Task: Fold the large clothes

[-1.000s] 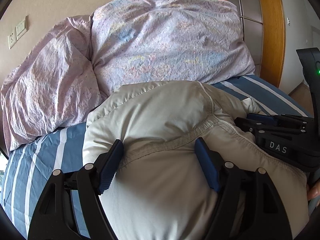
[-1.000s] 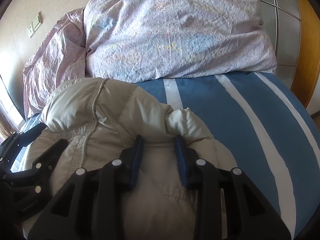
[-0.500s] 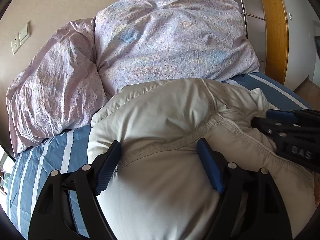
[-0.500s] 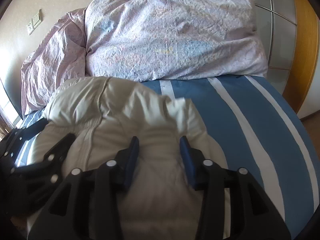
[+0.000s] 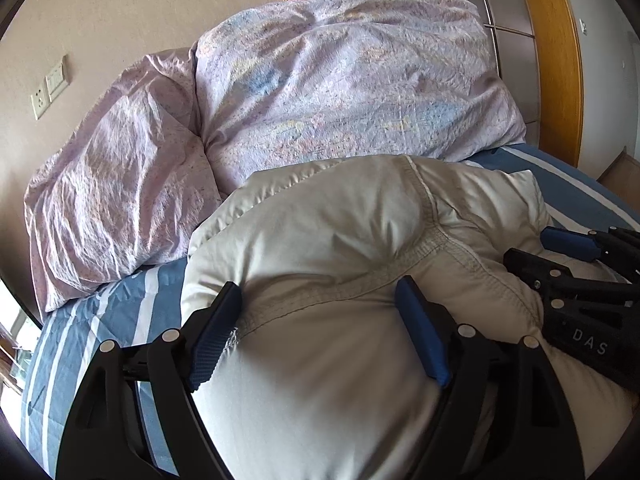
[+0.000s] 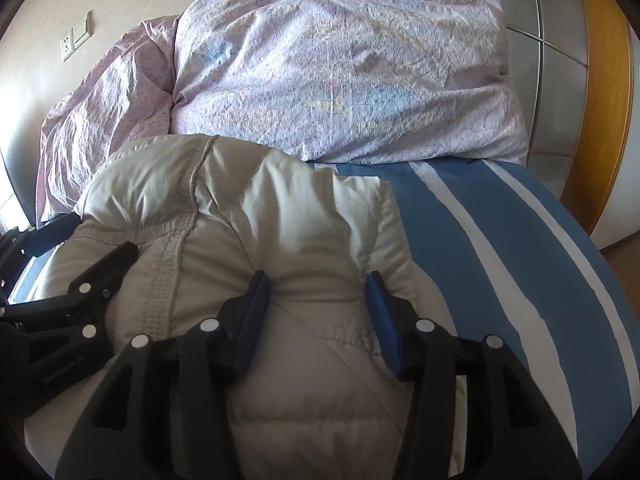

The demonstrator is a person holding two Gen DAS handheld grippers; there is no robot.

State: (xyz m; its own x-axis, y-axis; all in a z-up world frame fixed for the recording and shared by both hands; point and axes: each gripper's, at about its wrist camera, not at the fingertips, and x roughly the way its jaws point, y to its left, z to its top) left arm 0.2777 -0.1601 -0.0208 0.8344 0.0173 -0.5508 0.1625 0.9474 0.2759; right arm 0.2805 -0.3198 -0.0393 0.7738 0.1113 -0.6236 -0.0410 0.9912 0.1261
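A puffy beige jacket (image 5: 340,220) lies bunched up on the blue striped bed sheet (image 6: 500,248). My left gripper (image 5: 320,288) straddles its left half with the jaws wide, and the padding swells up between the blue pads without being pinched. My right gripper (image 6: 318,280) sits over the right half of the jacket (image 6: 240,200). Its jaws are opening, with a hump of fabric still between them. In the left wrist view the right gripper's fingers (image 5: 568,240) rest on the jacket at the right edge.
Two crumpled lilac pillows (image 5: 340,88) (image 5: 120,168) lean against the wall just beyond the jacket. A wall socket (image 5: 40,100) is at the left. A wooden-framed wardrobe (image 5: 560,60) stands at the right. Striped sheet (image 5: 120,312) shows left of the jacket and wider to its right.
The right jaws have spread from a tight pinch on the fabric, and the jacket has puffed up between them. The left jaws widened slightly. Both hands stayed about where they were.
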